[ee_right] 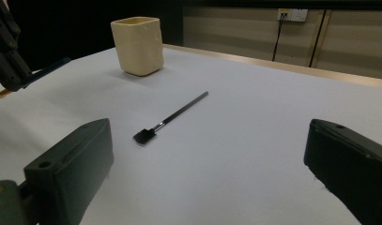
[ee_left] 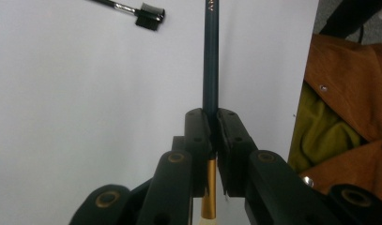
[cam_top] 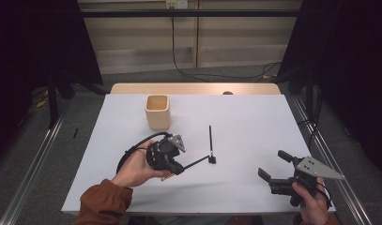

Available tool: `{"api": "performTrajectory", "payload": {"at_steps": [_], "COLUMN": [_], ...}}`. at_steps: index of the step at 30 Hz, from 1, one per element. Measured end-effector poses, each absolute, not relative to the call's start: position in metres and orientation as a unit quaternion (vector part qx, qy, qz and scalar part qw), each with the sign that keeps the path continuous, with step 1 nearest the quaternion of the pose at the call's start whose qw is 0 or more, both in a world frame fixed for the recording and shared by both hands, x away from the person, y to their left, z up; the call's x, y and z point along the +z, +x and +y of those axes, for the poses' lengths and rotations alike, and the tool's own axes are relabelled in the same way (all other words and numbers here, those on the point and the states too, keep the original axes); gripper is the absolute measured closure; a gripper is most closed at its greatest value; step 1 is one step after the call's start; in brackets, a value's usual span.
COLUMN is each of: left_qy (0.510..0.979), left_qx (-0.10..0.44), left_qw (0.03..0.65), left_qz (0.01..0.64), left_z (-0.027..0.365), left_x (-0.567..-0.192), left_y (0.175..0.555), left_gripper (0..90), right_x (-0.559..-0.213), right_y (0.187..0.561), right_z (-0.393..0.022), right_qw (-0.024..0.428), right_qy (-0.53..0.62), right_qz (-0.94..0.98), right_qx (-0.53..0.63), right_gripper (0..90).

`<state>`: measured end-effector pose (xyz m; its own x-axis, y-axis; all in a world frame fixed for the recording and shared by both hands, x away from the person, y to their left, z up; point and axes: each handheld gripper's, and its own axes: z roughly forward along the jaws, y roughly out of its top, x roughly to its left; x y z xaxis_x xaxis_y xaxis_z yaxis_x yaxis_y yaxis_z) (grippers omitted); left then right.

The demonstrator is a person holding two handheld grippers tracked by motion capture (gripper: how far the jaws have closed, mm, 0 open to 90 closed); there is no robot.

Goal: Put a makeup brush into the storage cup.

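My left gripper (cam_top: 178, 168) is held just above the white table (cam_top: 254, 122), left of centre, shut on a thin brush with a dark teal handle (ee_left: 210, 61). The handle points away from the jaws, and a gold ferrule (ee_left: 208, 199) shows behind the pads. In the high view the dark teal handle (cam_top: 196, 163) reaches right, toward the head of a second, black brush (cam_top: 210, 140) lying flat mid-table. A cream square cup (cam_top: 157, 111) stands upright behind them. My right gripper (cam_top: 272, 165) hovers at the front right, open, with nothing between its fingers (ee_right: 71, 171).
The black brush (ee_right: 172, 117) lies ahead of the right gripper, with the cream cup (ee_right: 137, 44) farther back. A wooden strip (cam_top: 193, 88) borders the table's far edge. Metal rails (cam_top: 34, 159) run along both sides of the table. A brown-orange sleeve (ee_left: 348, 70) shows beside the table edge.
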<state>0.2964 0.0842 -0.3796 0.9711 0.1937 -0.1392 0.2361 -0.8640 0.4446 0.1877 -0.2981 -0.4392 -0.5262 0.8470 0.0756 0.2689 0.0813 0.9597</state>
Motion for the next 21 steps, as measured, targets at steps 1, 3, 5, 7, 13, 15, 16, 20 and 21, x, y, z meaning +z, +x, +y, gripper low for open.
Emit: {"api": "performTrajectory", "payload": {"at_steps": [1,3,5,7,13,15,16,20,21], "left_qy": [0.965,0.964,0.964,0.964,0.964,0.965,0.965,0.966,0.966], "left_qx": [-0.044,-0.040,-0.039,-0.039,-0.042,-0.042,-0.043,-0.044,-0.042], "left_qw": [0.234,0.235,0.234,0.231,0.232,0.230,0.231,0.228,0.230], "left_qz": [0.113,0.119,0.123,0.126,0.121,0.116,0.117,0.113,0.113], "left_z": [0.0837,0.0842,0.0855,0.0867,0.0858,0.0850,0.0845,0.0840,0.0841], "left_x": [-0.3816,-0.3815,-0.3818,-0.3821,-0.3838,-0.3845,-0.3848,-0.3844,-0.3843], "left_y": [0.2959,0.2966,0.2985,0.2996,0.3003,0.3006,0.3001,0.2992,0.2995], "left_gripper": [83.6,83.6,83.6,83.6,83.6,83.6,83.6,83.6,83.6], "right_x": [-0.4391,-0.4392,-0.4392,-0.4394,-0.4383,-0.4380,-0.4376,-0.4342,-0.4315], "right_y": [0.1876,0.1878,0.1879,0.1885,0.1891,0.1900,0.1906,0.1929,0.1946], "right_z": [-0.2977,-0.2981,-0.2981,-0.2967,-0.2936,-0.2934,-0.2932,-0.2916,-0.2900], "right_qw": [0.266,0.267,0.267,0.269,0.272,0.270,0.269,0.265,0.264], "right_qy": [0.408,0.406,0.407,0.407,0.393,0.389,0.387,0.382,0.378], "right_qz": [0.685,0.685,0.685,0.687,0.693,0.694,0.694,0.692,0.694], "right_qx": [0.542,0.542,0.542,0.539,0.539,0.542,0.544,0.551,0.553], "right_gripper": [1.0,1.1,1.0,0.1,0.0,0.0,0.0,0.0,0.0]}}
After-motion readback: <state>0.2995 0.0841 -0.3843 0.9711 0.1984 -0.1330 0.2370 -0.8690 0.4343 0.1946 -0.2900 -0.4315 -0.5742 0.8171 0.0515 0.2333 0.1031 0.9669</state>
